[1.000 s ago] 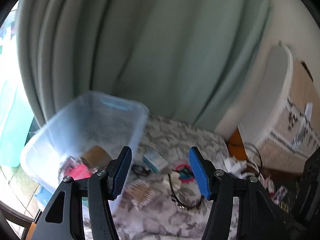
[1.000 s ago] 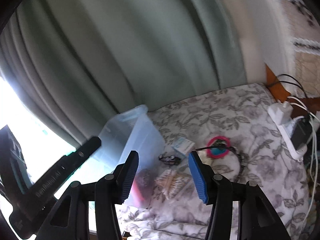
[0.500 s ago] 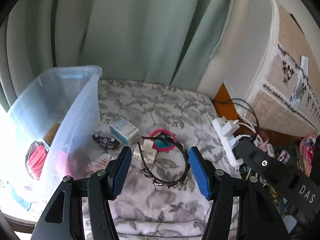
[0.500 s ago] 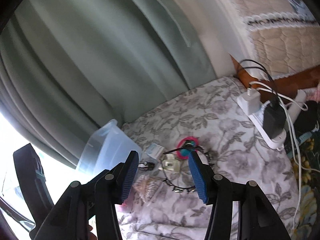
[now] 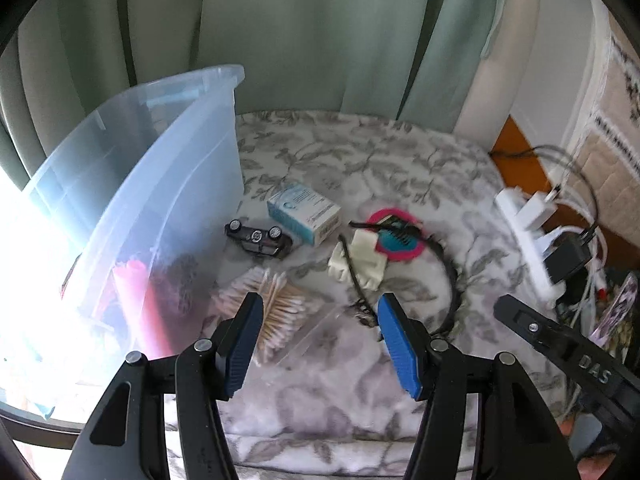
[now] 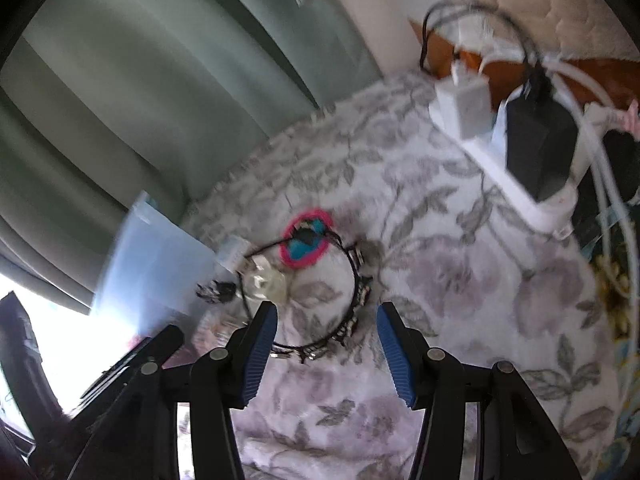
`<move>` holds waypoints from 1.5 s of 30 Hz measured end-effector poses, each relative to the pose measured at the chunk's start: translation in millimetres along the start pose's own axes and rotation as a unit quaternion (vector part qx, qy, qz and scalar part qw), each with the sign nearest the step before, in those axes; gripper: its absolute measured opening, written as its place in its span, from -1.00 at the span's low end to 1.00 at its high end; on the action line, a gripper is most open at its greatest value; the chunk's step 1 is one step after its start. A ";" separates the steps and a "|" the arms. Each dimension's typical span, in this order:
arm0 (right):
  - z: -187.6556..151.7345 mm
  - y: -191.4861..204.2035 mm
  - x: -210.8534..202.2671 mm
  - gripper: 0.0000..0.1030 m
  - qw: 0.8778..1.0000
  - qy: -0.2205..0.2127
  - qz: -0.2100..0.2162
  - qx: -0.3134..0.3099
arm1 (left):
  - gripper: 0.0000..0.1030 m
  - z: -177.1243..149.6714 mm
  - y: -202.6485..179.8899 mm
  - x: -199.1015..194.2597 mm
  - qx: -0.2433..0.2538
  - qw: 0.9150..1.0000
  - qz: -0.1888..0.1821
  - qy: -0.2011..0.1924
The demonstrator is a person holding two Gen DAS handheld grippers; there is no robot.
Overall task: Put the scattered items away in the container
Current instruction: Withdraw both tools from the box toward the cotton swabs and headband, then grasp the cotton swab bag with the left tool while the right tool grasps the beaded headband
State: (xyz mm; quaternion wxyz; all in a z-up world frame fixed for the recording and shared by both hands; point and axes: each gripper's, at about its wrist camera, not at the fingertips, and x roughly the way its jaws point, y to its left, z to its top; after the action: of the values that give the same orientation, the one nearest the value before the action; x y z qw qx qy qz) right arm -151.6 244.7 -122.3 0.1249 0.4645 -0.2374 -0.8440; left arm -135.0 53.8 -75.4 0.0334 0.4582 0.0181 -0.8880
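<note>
A clear plastic bin (image 5: 168,184) stands at the left of a floral cloth, with red items inside. Beside it lie a black toy car (image 5: 258,237), a small blue-white box (image 5: 304,213), a bag of cotton swabs (image 5: 276,312), a cream hair clip (image 5: 358,266), a pink-and-teal round piece (image 5: 394,240) and a black beaded headband (image 5: 448,280). My left gripper (image 5: 320,340) hangs open over the swabs, nothing between its pads. My right gripper (image 6: 326,346) is open above the headband (image 6: 352,300), apart from it. The bin (image 6: 148,264) is blurred in the right wrist view.
A white power strip (image 5: 532,248) with chargers and cables lies at the cloth's right edge; it shows as power strip (image 6: 516,148) in the right wrist view. Green curtains (image 5: 320,32) hang behind. The other gripper's black arm (image 5: 560,348) crosses the lower right.
Both grippers have come down and tilted toward the cloth, so the scattered items now look larger and closer. Their jaws kept the same width. No item has moved.
</note>
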 end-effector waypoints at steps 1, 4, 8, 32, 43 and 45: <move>-0.8 -0.3 7.8 0.09 1.000 0.008 -0.005 -0.002 | 0.18 -1.2 0.6 3.0 0.005 1.000 0.005 0.002; -2.6 -0.2 28.6 0.09 0.999 0.031 -0.028 -0.009 | 0.18 -5.1 8.6 14.9 0.004 1.000 0.016 0.013; -2.9 0.4 49.1 0.09 0.996 0.052 -0.065 -0.018 | 0.18 -7.1 21.6 27.9 -0.006 0.999 0.024 0.029; 11.0 -51.9 19.7 -0.77 0.993 0.007 -0.115 0.039 | 0.33 -20.9 -2.7 83.5 0.101 0.988 0.077 0.085; 4.7 -47.6 19.2 -0.77 0.993 0.010 -0.110 0.035 | 0.00 -19.3 3.3 80.2 0.077 0.990 0.091 0.074; 2.7 -45.4 19.6 -0.77 0.994 0.011 -0.107 0.033 | -0.06 -19.2 4.8 78.4 0.073 0.990 0.094 0.071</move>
State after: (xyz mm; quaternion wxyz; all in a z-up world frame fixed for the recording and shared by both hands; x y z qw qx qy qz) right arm -164.0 275.8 -158.7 0.0211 0.5002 -0.2124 -0.8392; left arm -164.3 46.9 -150.4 0.0819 0.5213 -0.0871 -0.8449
